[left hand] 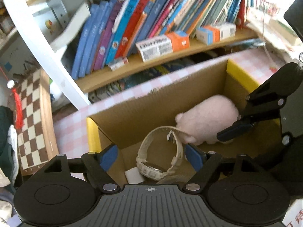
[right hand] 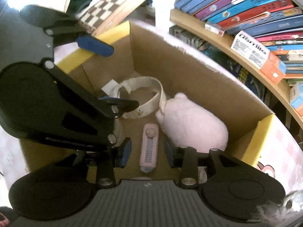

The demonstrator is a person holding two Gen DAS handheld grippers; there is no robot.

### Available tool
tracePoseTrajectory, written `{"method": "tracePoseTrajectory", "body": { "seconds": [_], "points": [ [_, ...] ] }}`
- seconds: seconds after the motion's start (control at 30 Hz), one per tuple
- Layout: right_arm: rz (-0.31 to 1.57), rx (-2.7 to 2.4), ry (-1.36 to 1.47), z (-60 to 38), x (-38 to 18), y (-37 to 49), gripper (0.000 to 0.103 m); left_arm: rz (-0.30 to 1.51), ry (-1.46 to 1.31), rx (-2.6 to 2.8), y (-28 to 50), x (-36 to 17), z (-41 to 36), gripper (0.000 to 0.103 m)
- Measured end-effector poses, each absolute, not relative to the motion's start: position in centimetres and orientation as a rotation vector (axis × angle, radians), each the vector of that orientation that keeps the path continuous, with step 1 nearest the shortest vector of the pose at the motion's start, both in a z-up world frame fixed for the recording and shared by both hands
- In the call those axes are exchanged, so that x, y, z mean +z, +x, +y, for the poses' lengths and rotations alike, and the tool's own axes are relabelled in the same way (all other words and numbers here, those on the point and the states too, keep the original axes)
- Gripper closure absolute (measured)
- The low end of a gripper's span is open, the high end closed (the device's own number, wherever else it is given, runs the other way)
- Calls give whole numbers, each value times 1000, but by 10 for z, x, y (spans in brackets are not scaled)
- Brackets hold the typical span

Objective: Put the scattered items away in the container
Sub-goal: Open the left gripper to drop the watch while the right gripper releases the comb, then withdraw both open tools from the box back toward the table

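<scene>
Both grippers are held over the cardboard box; left gripper jaws are spread apart around the white watch without touching it; right gripper jaws are spread, the pink utility knife lying loose between them on the box floor; the pink plush pig is seen just beside the watch.

Each gripper was matte black plastic. The left gripper had blue pads on its fingers, black link arms fixed with silver round screws, two round discs at its base, and a grey ribbed plate bearing a small crosshair mark. The right gripper matched it.
</scene>
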State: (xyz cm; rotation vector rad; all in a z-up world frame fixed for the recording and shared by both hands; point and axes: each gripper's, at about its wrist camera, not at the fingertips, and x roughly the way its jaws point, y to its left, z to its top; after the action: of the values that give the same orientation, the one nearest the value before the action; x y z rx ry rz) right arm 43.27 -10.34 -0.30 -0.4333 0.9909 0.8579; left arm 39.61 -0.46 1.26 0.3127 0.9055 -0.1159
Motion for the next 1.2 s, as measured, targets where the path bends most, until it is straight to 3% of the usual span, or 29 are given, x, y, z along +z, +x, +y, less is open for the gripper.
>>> {"method": "tracePoseTrajectory", "body": {
  "seconds": [0.6,1.13,1.2],
  "points": [
    [766,767,-361,-143,81,351,61,621,239,-161,296,92,0,20],
    [715,719,-316,-150,94,254,57,552,194,-159,195,101,9,19],
    [695,706,-313,-152,96,243,57,543,182,-152,183,101,11,14]
  ]
}}
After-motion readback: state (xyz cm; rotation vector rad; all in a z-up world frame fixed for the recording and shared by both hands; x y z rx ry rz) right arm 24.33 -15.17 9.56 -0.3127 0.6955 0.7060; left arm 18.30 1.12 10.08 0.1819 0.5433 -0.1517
